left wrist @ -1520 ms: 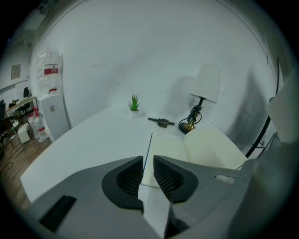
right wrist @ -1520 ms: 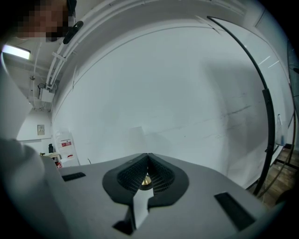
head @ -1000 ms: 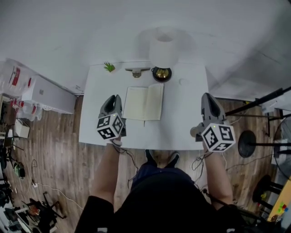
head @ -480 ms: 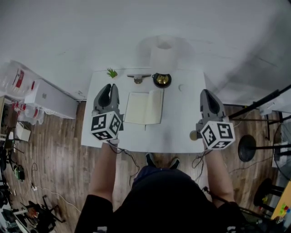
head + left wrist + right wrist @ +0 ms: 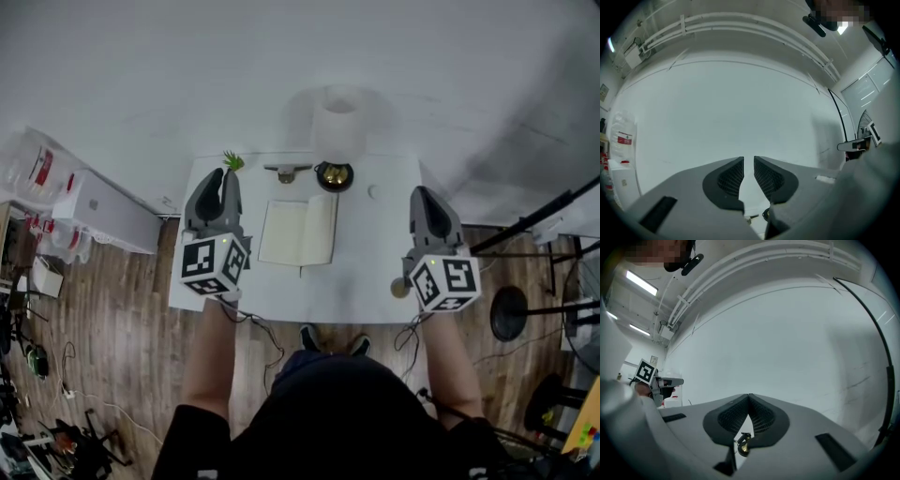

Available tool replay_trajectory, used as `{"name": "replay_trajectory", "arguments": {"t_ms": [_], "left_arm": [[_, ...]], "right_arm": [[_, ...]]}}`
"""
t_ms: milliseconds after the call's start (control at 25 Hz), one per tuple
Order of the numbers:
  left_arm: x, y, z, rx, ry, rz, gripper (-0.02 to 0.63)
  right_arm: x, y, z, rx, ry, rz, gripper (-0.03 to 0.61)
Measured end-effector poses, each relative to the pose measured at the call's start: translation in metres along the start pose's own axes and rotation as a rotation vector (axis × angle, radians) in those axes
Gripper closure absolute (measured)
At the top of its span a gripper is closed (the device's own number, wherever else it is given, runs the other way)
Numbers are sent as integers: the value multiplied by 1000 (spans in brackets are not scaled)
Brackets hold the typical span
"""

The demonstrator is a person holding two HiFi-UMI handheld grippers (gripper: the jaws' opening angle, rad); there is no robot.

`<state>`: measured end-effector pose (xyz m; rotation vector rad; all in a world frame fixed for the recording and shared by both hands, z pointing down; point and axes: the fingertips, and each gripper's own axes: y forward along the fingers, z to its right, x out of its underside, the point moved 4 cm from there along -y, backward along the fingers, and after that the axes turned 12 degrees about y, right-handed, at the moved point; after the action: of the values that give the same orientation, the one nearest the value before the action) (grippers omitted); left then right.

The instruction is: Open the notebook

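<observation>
The notebook (image 5: 298, 232) lies open on the white table (image 5: 361, 272), cream pages up, seen only in the head view. My left gripper (image 5: 225, 174) hangs in the air over the table's left side, left of the notebook and apart from it. In the left gripper view its jaws (image 5: 748, 159) stand a narrow gap apart with nothing between them and face the white wall. My right gripper (image 5: 423, 191) hovers over the table's right edge. Its jaws (image 5: 748, 395) are shut tip to tip and hold nothing.
Along the table's back edge stand a small green plant (image 5: 232, 160), a metal clip (image 5: 287, 171), a dark bowl (image 5: 334, 175) and a tall white cylinder (image 5: 339, 120). White storage boxes (image 5: 98, 211) flank the table on the left, a black stand (image 5: 511, 305) on the right.
Both grippers have risen away from the table, the left one much more. The left gripper now shows farther up the picture, beside the plant. The notebook has not moved.
</observation>
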<state>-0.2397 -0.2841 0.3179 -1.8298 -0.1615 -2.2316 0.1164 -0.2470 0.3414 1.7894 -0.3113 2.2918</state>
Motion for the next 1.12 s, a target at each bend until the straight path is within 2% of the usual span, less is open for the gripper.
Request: {"name": "replay_trajectory", "arguments": {"t_ms": [1120], "left_arm": [[5, -1, 0, -7, -21, -16, 551]], "right_arm": [[-3, 11, -5, -35, -4, 11, 575]]}}
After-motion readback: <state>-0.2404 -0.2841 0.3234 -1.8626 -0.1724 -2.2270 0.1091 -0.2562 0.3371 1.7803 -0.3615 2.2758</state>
